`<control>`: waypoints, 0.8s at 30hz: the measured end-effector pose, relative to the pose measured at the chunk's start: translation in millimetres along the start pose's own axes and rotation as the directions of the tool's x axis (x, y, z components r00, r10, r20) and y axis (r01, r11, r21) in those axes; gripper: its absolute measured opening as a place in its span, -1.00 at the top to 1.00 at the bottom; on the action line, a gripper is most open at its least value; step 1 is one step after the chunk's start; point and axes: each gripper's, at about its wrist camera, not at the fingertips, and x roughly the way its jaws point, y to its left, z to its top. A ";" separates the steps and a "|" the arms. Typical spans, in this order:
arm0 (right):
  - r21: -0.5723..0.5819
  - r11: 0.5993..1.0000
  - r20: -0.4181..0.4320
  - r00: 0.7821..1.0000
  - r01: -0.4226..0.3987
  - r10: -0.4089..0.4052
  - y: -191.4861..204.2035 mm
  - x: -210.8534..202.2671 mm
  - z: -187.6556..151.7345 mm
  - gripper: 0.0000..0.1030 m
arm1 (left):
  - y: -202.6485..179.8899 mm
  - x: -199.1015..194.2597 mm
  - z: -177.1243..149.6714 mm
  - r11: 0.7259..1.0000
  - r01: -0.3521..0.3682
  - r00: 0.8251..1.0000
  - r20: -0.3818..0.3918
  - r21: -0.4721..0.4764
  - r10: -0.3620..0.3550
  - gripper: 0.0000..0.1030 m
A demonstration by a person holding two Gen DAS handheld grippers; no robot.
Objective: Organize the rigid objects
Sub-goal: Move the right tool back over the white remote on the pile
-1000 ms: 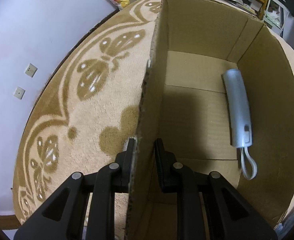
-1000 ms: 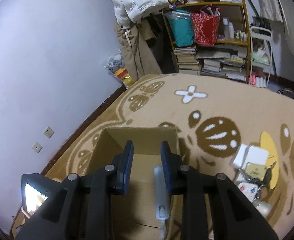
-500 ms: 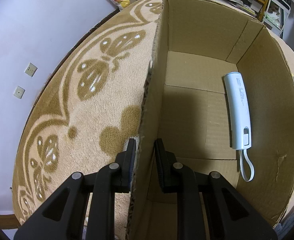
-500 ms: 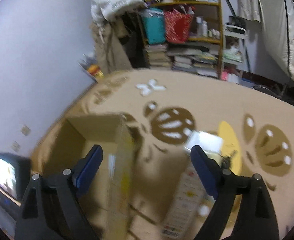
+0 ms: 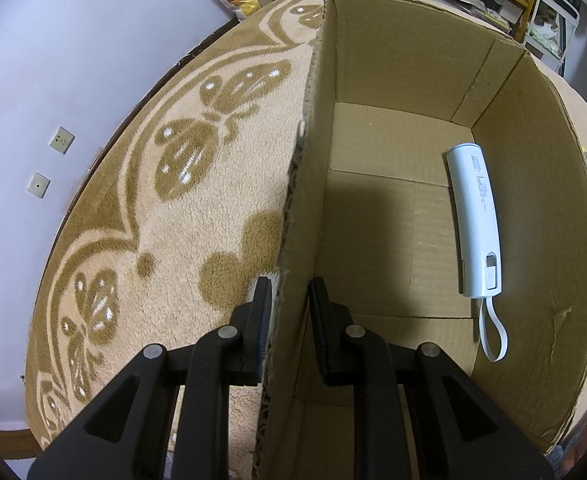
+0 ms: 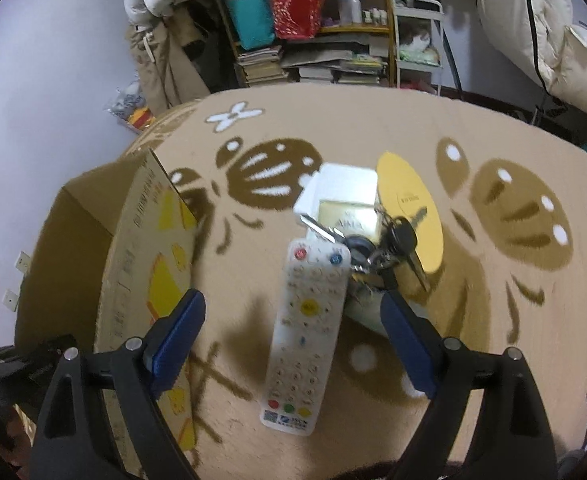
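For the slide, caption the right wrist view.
Open right gripper poised over a white remote on the carpet, beside the cardboard box.

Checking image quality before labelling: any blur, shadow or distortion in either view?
Left wrist: sharp, fisheye-bowed cardboard box, dark shadow across its floor beside the power bank. Right wrist: slight motion blur on the remote and keys, curved carpet edges.

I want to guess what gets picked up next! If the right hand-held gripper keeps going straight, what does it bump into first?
Probably the white remote control. It lies on the carpet between the open fingers of the right hand-held gripper.
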 end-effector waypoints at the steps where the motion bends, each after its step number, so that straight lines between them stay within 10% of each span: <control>1: 0.008 1.000 -0.006 1.000 0.003 -0.003 -1.6 1.9 -2.4 -0.83 | -0.3 -0.1 -0.2 1.000 0.000 1.000 0.000 0.000 0.000 0.65; 24: 0.107 0.994 -0.165 0.985 -0.025 0.043 -19.1 42.7 -30.5 -0.32 | -0.4 -0.5 0.3 1.000 -0.001 1.000 0.001 0.000 0.001 0.64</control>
